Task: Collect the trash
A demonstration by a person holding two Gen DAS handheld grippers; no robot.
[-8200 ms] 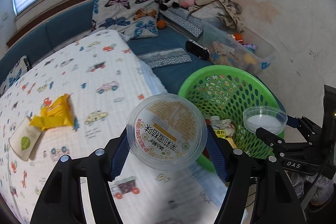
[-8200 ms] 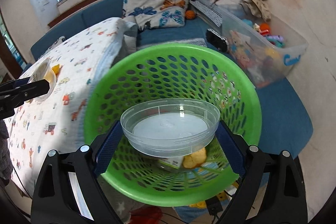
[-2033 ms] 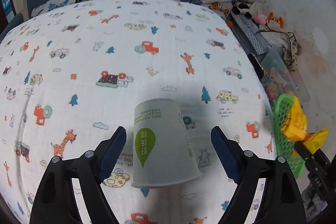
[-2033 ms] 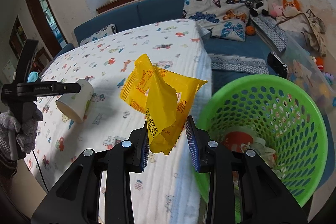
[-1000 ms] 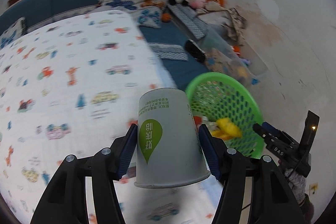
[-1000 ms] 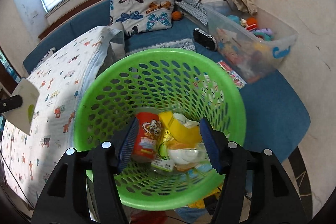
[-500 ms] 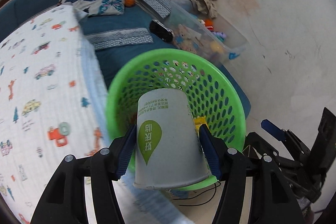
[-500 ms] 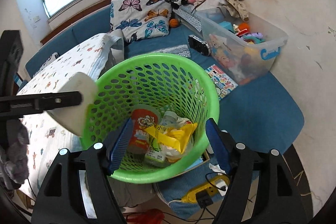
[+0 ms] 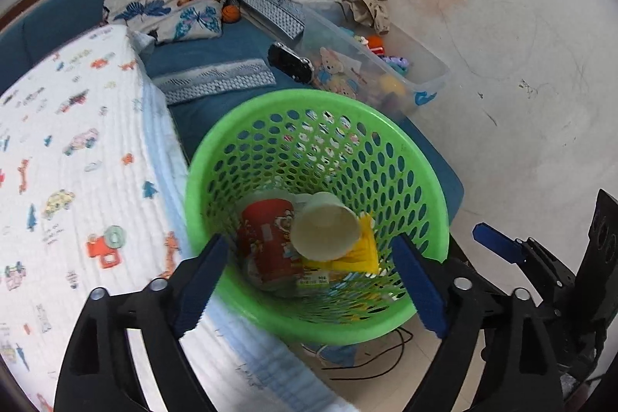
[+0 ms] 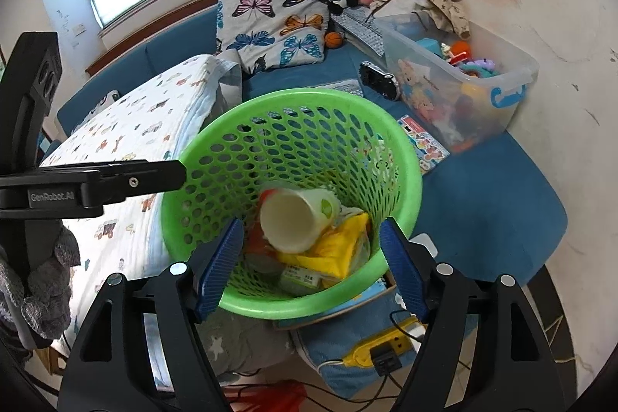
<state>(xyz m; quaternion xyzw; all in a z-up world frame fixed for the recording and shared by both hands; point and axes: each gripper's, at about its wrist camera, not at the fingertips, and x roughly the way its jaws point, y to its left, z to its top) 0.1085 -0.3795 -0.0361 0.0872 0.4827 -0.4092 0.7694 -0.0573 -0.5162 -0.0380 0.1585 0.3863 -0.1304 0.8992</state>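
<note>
White paper cup [image 9: 323,226] on its side atop yellow wrapper [image 9: 357,251] in green perforated plastic basket [image 9: 394,138], left gripper [image 9: 309,284] jaws wide apart and empty, right gripper [image 10: 311,263] jaws likewise, beside quilted bed [image 9: 77,149].

Both grippers are chunky black plastic, ribbed blue pads on the jaws, silver screws, and a grey knit glove [image 10: 46,280] at 9 o'clock.

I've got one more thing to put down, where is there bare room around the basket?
The quilt left of the basket is bare. The blue cushion between the basket and the toy bin is also open. The basket floor is crowded: the paper cup, the red cup, the yellow wrapper.
</note>
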